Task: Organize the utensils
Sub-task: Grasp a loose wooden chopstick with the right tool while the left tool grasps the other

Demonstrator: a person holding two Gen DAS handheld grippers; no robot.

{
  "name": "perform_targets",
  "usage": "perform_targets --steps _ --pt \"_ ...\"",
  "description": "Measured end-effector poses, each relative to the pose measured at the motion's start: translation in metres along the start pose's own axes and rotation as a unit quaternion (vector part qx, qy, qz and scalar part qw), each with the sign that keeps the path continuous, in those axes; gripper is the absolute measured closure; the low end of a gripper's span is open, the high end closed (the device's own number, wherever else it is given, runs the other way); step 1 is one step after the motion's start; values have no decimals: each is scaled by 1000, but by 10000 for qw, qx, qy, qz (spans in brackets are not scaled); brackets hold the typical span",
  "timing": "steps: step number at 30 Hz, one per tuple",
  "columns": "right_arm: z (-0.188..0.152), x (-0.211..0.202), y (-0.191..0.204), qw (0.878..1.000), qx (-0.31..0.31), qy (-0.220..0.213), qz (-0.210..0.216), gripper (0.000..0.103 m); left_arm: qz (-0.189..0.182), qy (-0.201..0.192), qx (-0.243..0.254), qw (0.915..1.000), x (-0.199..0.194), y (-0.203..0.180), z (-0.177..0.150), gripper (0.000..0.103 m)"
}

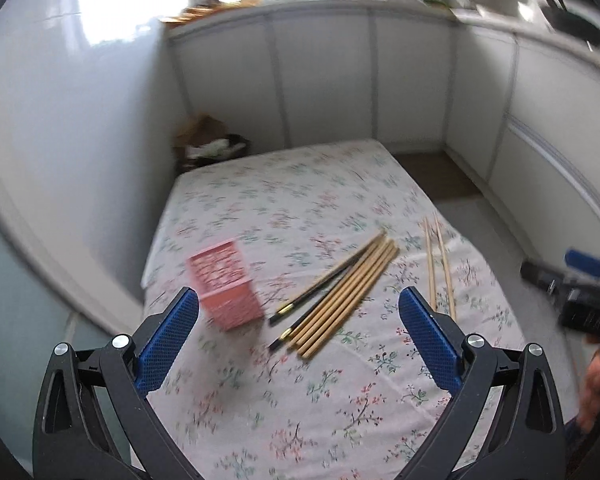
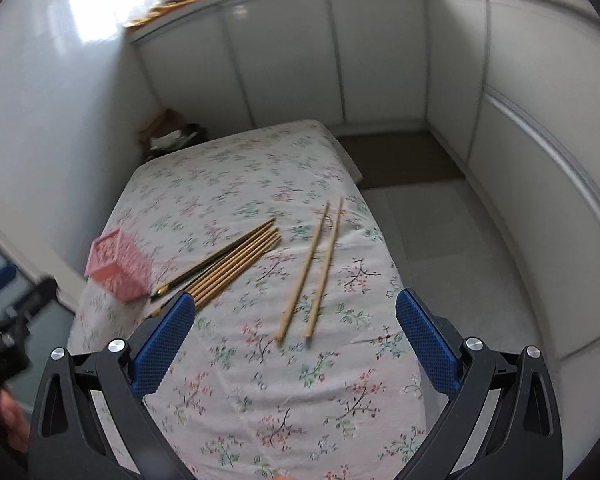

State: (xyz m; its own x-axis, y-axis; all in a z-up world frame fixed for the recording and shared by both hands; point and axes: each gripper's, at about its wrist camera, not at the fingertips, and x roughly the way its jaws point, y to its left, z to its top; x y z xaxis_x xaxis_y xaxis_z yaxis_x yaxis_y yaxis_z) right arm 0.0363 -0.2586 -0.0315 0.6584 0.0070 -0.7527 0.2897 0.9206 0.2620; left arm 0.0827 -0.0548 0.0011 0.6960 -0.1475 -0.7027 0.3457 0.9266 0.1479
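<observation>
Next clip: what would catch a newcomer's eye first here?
The pink lattice holder standing near the left edge of the floral tablecloth. Beside it lies a bundle of chopsticks, with a separate pale pair further right. Both grippers, left and right, hover open.

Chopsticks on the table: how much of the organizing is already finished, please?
Nothing looks done yet. The pink holder shows no chopsticks inside it. The bundle of chopsticks and the loose pair lie flat on the floral tablecloth. Nothing is in hand: the left gripper and the right gripper are both open. All the chopsticks remain to be collected.
</observation>
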Motion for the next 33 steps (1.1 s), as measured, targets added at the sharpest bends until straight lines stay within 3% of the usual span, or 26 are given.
perform_targets --steps 4,9,11,16,20,23,24,25,26,27,30,33 --pt "20 41 -19 9976 281 599 211 12 -331 502 522 9968 56 -23 17 10" --pt "40 105 -53 9857 827 1415 387 45 -989 1099 560 9874 112 -49 25 28" --pt "43 129 -63 9818 963 1614 284 55 -1368 1352 445 9803 133 -60 28 39" --pt "39 178 -58 9753 752 2055 284 63 -1905 1721 -348 9659 172 -67 40 44" --pt "42 204 -51 9743 642 2147 218 64 -1962 1870 -716 9599 184 -66 42 44" --pt "42 225 -47 9712 588 2303 143 70 -1968 1882 -871 9583 191 -66 44 44" --pt "44 226 -45 9749 532 2160 119 71 -1964 1894 -906 9578 193 -66 45 44" --pt "45 229 -45 9745 555 2172 123 76 -1955 1906 -942 9574 196 -67 45 44" --pt "45 231 -47 9736 646 2188 93 89 -1957 1909 -976 9570 198 -67 45 44" --pt "44 231 -51 9720 730 2233 83 94 -1968 1918 -1017 9561 199 -67 46 45" --pt "49 222 -58 9702 899 2231 293 95 -1989 1923 -1017 9556 202 -72 46 46" --pt "62 195 -70 9755 994 1929 369 95 -1933 1975 -798 9577 208 -87 44 51"
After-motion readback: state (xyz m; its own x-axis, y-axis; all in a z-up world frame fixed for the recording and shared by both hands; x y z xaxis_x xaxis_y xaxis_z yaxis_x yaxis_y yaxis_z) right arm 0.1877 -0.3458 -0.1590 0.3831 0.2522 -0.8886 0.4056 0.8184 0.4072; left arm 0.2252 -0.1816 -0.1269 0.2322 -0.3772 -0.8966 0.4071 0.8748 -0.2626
